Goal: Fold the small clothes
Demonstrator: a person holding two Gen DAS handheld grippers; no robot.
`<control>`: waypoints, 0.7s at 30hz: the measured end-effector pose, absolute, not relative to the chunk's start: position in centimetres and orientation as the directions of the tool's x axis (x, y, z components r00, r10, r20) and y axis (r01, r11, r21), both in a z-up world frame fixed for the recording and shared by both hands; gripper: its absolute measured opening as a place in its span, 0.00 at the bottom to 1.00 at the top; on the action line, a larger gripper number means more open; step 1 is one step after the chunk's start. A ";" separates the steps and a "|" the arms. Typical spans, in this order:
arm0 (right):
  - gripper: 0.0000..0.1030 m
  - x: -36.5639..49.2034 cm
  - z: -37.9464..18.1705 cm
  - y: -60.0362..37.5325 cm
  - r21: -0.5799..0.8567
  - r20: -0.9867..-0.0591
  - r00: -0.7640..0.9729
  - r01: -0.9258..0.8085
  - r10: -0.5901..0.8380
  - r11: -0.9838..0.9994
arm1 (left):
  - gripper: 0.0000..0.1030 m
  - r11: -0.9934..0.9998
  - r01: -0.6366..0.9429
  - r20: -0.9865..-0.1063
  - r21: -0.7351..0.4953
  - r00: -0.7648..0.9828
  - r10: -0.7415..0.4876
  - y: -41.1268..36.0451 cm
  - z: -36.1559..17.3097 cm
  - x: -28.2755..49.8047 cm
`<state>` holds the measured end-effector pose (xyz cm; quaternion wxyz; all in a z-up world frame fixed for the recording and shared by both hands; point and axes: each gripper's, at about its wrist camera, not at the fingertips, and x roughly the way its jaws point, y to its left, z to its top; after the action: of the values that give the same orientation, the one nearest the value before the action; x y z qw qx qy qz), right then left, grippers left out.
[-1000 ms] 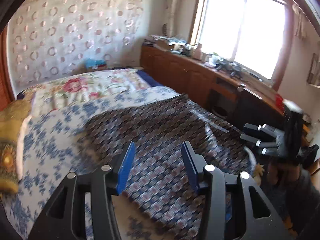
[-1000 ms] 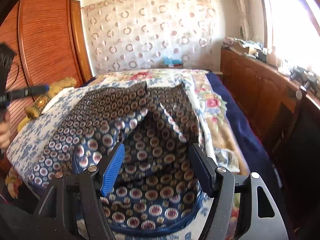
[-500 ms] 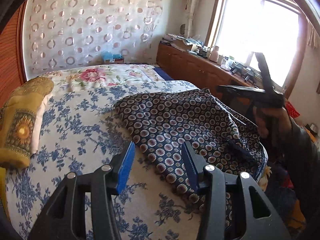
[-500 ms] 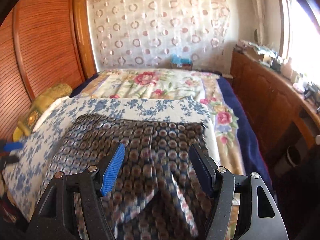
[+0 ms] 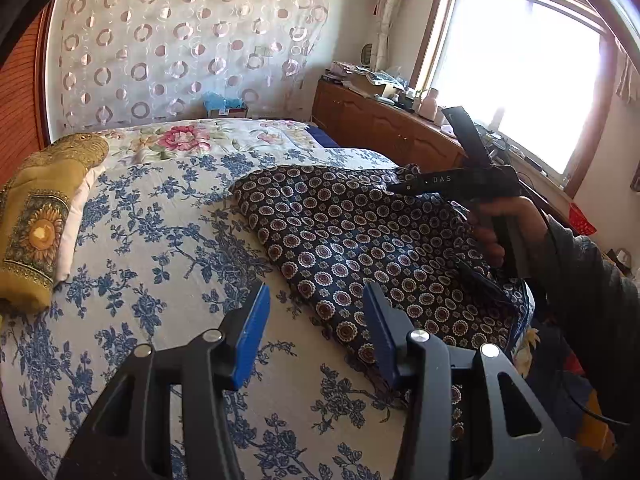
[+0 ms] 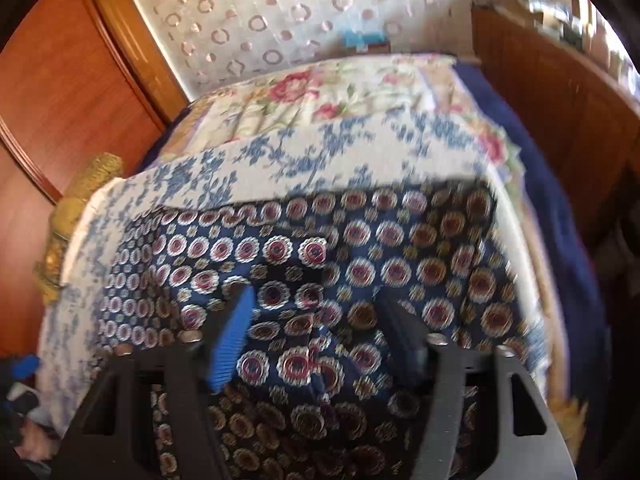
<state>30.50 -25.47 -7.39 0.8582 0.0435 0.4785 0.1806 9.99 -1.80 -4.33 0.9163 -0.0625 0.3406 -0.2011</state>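
A yellow pillow [image 5: 36, 216] lies at the bed's [image 5: 168, 240] left edge. The left gripper [image 5: 316, 320] hovers with jaws apart over the garment's [image 5: 360, 248] edge. The right gripper [image 6: 316, 320], jaws just closing but still apart, hangs over the patterned cloth spread on the bed.

Black-framed left gripper [image 5: 316, 312] with blue pads and silver screws; right gripper [image 6: 316, 316] alike, marked "DAS"; dark grey sleeve [image 5: 592, 280].

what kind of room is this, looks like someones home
Most likely a bedroom in a home: a bed with floral covers, a yellow pillow, and a wooden cabinet cluttered with household items under the window.
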 end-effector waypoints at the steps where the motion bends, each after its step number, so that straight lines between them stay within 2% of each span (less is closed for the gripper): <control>1: 0.42 30.2 -7.5 -25.5 0.276 -0.800 0.463 -0.280 0.381 0.919 | 0.46 0.911 0.326 -0.599 -0.253 0.686 -0.412 -1.8 -4.4 10.0; 3: 0.25 29.9 -7.4 -25.5 0.309 -0.793 0.440 -0.305 0.421 0.901 | 0.46 0.910 0.324 -0.601 -0.258 0.683 -0.414 -1.9 -4.5 10.1; 4: 0.20 29.6 -7.4 -25.3 0.325 -0.790 0.423 -0.325 0.444 0.888 | 0.46 0.910 0.324 -0.601 -0.258 0.683 -0.414 -1.9 -4.5 10.1; 5: 0.09 29.3 -7.3 -25.1 0.328 -0.789 0.415 -0.342 0.454 0.881 | 0.46 0.910 0.324 -0.602 -0.258 0.683 -0.413 -1.9 -4.5 10.0; 8: 0.03 28.0 -6.4 -23.8 0.266 -0.784 0.435 -0.411 0.444 0.872 | 0.46 0.911 0.325 -0.603 -0.255 0.683 -0.412 -2.0 -4.5 10.0; 13: 0.01 25.2 -0.9 -23.1 0.061 -0.660 0.660 -0.429 0.359 0.901 | 0.46 0.911 0.326 -0.603 -0.253 0.683 -0.412 -2.0 -4.5 9.9; 15: 0.01 24.8 1.0 -23.6 0.024 -0.597 0.728 -0.404 0.337 0.914 | 0.46 0.909 0.328 -0.603 -0.255 0.681 -0.415 -2.0 -4.5 9.9; 17: 0.02 25.0 2.7 -25.0 -0.015 -0.544 0.799 -0.316 0.257 0.949 | 0.46 0.909 0.329 -0.606 -0.256 0.677 -0.416 -2.1 -4.5 9.9; 20: 0.25 26.7 2.2 -26.6 -0.102 -0.607 0.791 -0.169 0.073 0.980 | 0.46 0.907 0.338 -0.607 -0.252 0.674 -0.421 -2.4 -4.5 9.8; 21: 0.26 26.9 1.9 -27.1 -0.113 -0.616 0.786 -0.145 0.045 0.983 | 0.46 0.906 0.342 -0.607 -0.251 0.674 -0.422 -2.5 -4.5 9.7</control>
<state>26.88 -27.08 1.90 0.9419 -0.0773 0.3231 0.0506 9.74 -2.54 -4.50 0.9130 -0.0581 0.3455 -0.2091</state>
